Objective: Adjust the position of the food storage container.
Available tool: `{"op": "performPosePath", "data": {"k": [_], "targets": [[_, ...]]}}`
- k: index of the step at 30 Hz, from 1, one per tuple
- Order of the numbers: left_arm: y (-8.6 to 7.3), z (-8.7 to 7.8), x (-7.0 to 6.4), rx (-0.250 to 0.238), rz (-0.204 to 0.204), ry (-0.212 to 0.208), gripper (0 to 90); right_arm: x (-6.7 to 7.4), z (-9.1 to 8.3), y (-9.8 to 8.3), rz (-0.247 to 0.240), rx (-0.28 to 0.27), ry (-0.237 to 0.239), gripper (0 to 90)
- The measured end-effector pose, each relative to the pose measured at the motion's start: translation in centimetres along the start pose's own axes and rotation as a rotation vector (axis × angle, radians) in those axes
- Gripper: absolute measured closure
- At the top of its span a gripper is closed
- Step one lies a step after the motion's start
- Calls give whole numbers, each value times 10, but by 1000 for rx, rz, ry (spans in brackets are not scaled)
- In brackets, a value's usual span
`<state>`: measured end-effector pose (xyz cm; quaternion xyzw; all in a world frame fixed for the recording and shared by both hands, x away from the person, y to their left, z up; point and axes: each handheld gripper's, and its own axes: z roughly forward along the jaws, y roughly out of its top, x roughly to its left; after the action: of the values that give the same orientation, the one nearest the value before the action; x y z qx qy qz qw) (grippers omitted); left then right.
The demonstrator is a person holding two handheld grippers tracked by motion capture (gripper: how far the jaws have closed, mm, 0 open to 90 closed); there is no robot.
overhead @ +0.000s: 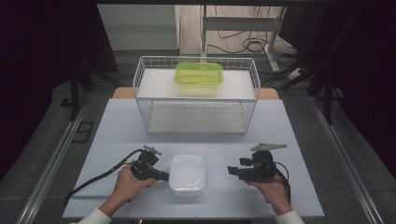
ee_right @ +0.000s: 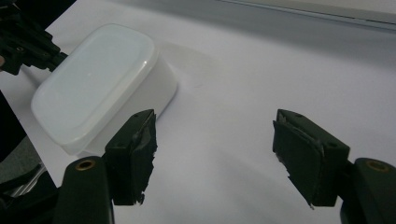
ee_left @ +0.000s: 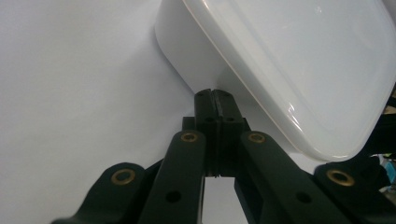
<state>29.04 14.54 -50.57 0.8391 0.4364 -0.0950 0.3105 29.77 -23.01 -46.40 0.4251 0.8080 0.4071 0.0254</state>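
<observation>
White lidded container [overhead: 187,173] sits at 6 o'clock on the counter [overhead: 116,130]. Left gripper [overhead: 161,176] touches its left wall, jaws closed on nothing, apparently to brace or nudge it. Right gripper [overhead: 232,171], near at 3 o'clock, jaws spread wide, probably ready to grasp.

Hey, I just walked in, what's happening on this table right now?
A person sits at a table with a handheld gripper in each hand. The left gripper, jaws pressed together, has its tip at the side of a white lidded container near the front edge. The right gripper is open and apart from the container, with nothing between its jaws. Farther back stands a white wire rack with a green lidded container on its upper shelf.
</observation>
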Motion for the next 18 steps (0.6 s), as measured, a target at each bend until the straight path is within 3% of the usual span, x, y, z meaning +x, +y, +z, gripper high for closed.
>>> {"op": "performPosePath", "data": {"k": [2,13,16,18], "targets": [[2,3,0,-5,-14,-26,900,-1,0,0,-1,1,-3,303],[0,5,-1,-19,-10,-24,900,-1,-1,0,-3,0,-4,303],[-1,4,-1,-29,-7,-21,900,-1,-1,0,2,-2,-5,303],[-2,-1,-2,-54,2,5,900,-2,-1,0,4,-3,-3,303]]}}
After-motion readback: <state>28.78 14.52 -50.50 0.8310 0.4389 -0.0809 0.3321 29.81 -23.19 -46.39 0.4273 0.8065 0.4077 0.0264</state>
